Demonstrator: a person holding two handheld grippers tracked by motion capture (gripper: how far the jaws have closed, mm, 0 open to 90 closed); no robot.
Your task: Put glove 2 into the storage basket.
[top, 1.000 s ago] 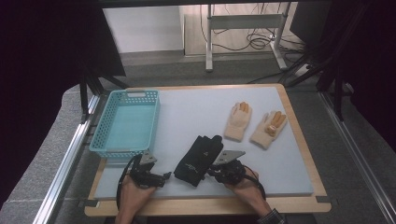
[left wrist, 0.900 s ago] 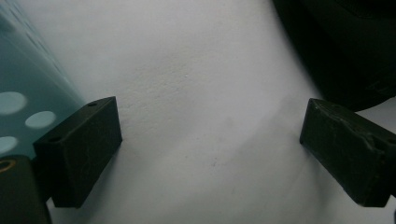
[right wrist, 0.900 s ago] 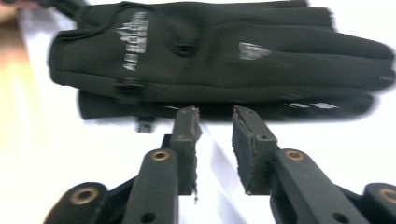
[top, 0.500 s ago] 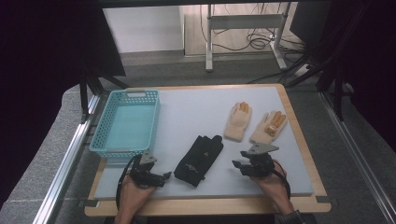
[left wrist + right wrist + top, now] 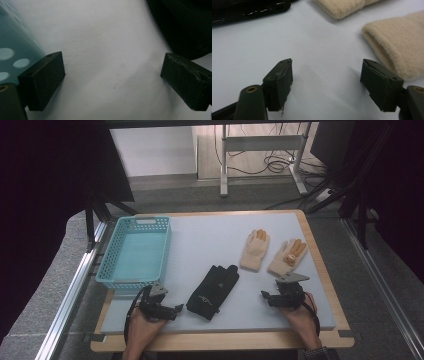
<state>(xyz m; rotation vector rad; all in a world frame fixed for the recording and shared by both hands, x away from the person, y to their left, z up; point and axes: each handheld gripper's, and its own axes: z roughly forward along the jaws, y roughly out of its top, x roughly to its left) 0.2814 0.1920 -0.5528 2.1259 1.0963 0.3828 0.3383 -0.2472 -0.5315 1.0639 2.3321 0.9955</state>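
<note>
Black fabric glove (image 5: 213,291) lies released on the pale surface (image 5: 200,240); right hand-held gripper (image 5: 270,296), jaws just spread and empty, is aimed at the nearer beige knitted glove (image 5: 286,256), right of the black one. Closing on its cuff is called for next. Left hand-held gripper (image 5: 172,310) rests open, empty.

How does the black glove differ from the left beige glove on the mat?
The black glove is dark and lies slanted near the front edge, beside the left gripper. The left beige glove is pale with orange fingertips and lies farther back, nearly straight, fingers pointing away. Both lie flat on the grey mat, outside the teal basket, held by neither gripper.
</note>
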